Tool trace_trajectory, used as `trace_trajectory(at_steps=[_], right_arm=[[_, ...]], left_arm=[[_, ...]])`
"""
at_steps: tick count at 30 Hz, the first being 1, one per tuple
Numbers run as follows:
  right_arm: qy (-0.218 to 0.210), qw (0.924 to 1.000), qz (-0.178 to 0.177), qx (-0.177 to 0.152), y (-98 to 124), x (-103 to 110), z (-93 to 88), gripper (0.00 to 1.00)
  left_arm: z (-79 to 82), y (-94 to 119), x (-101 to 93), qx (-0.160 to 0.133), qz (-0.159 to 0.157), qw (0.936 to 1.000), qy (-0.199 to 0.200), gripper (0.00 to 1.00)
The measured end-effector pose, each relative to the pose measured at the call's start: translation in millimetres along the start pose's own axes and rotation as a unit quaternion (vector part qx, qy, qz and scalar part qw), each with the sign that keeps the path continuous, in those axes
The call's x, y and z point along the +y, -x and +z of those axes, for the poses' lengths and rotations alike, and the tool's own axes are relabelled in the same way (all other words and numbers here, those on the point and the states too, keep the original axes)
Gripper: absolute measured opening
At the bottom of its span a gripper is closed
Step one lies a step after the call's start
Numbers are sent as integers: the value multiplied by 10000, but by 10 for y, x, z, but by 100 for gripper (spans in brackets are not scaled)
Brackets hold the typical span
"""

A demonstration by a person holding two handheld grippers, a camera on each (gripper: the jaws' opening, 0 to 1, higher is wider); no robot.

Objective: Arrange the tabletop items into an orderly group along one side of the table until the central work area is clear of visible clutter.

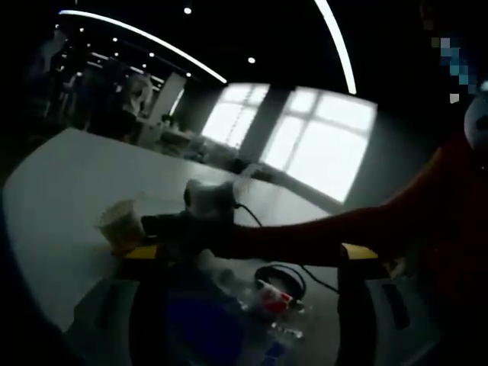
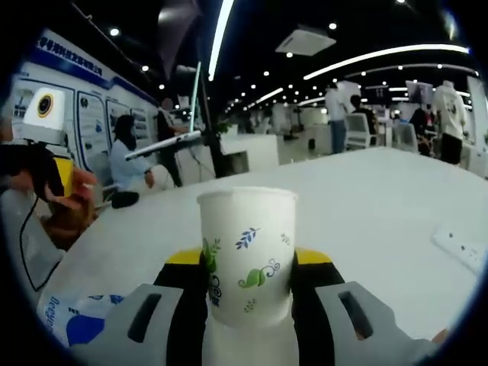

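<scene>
Our right claw (image 2: pixel 248 301) is closed on a white paper cup (image 2: pixel 248 255) with blue and green leaf prints; the cup stands upright between the two jaws, its sides pressed by both, above the pale table (image 2: pixel 381 206). Near the table's right edge in the right gripper view lies a white power strip (image 2: pixel 461 248), well apart from the cup. At the lower left of that view we see a white bag with blue print (image 2: pixel 72 324), and at the far left a hand (image 2: pixel 65 202) gripping the other claw's handle.

In the dim left gripper view, our left claw (image 1: pixel 248 305) has its jaws spread wide with nothing between them. Beyond them on the table we see a blue and white packet (image 1: pixel 206 324), a black cable loop (image 1: pixel 282 276) and a small red-and-white object (image 1: pixel 271 297). A red sleeve (image 1: pixel 358 229) crosses the view, reaching to the right claw with the cup (image 1: pixel 120 225).
</scene>
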State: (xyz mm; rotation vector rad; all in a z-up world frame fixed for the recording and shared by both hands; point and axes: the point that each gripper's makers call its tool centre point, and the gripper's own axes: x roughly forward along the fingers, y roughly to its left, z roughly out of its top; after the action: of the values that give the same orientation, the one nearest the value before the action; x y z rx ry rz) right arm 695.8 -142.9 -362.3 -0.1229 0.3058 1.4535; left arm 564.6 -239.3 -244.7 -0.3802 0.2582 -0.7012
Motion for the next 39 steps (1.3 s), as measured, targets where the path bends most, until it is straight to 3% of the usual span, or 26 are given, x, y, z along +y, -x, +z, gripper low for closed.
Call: trace_trajectory(at_steps=[13,17,39], right_arm=[[143,9999,26,-37,94,16,-42,43],[249,9995,17,179,114,3,-122,43],[307,9987,98,389,158,56,-193,42]], left_arm=[[9,36,61,-13,114,9999,20,90],[5,33,53,-1,104,9999,10,90],[11,41,70,0,117,9999,0,88]])
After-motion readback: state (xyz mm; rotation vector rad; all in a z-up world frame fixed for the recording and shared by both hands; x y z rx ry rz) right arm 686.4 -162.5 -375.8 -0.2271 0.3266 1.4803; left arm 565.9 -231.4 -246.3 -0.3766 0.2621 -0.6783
